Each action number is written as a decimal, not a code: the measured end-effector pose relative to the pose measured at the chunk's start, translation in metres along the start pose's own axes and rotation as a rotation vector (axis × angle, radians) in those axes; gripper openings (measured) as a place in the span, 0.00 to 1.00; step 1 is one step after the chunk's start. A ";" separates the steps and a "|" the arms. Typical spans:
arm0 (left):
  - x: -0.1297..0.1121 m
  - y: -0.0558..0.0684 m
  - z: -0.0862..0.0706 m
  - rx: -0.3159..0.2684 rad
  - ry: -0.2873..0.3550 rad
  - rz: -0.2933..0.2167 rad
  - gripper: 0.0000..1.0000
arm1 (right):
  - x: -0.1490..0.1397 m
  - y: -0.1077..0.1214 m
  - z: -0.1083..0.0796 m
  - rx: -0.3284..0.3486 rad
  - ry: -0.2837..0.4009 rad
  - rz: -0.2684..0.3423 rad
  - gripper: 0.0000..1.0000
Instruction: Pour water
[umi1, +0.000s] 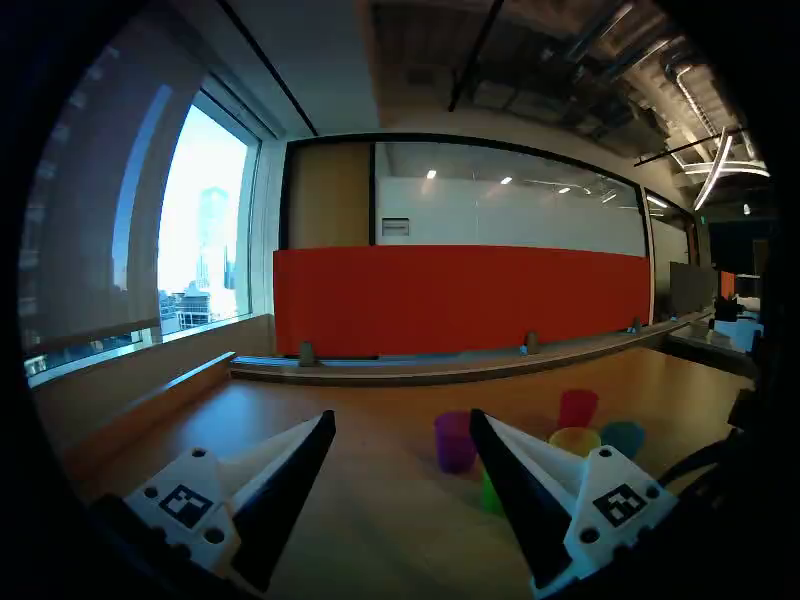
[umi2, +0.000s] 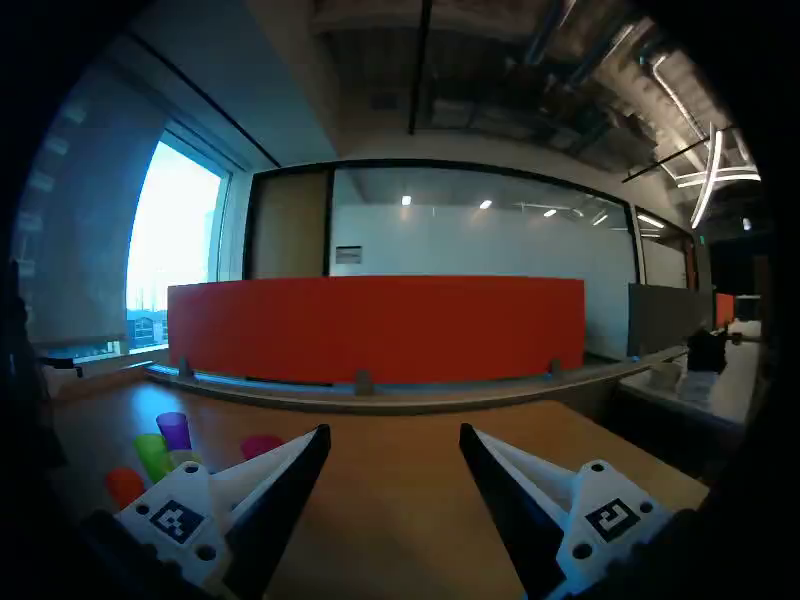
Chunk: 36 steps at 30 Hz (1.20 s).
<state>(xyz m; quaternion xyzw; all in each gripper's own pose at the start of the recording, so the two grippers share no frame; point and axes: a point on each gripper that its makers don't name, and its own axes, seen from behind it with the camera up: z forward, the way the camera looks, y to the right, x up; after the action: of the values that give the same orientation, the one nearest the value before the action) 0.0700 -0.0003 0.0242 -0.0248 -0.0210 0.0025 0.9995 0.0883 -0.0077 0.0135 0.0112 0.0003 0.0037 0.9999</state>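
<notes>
Currently: nothing held.
Left gripper (umi1: 400, 414): spread, facing translucent purple plastic cup (umi1: 455, 440), likely pickup.
Right gripper (umi2: 392, 428): spread, idle.

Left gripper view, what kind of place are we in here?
Probably an open-plan office: a long wooden desk with an orange divider panel, a glass-walled room behind it, and a big window onto city towers.

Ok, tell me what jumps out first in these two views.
The long red partition behind the wooden desk grabs the eye first. Then the cluster of coloured cups on it, ahead of the open left gripper; the right gripper is open too.
</notes>
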 end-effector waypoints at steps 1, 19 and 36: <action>0.008 0.000 0.001 -0.005 -0.001 -0.004 1.00 | 0.006 -0.001 0.001 0.005 -0.003 0.001 1.00; 0.117 0.001 0.011 -0.084 -0.012 -0.008 1.00 | 0.102 -0.017 0.019 0.058 -0.037 0.009 1.00; 0.138 0.033 0.028 -0.274 -0.017 -0.010 1.00 | 0.132 -0.049 0.030 0.216 -0.017 -0.023 1.00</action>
<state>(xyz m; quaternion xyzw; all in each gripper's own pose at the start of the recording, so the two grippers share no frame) 0.2066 0.0353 0.0560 -0.1608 -0.0295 -0.0054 0.9865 0.2202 -0.0567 0.0425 0.1188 -0.0075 -0.0077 0.9929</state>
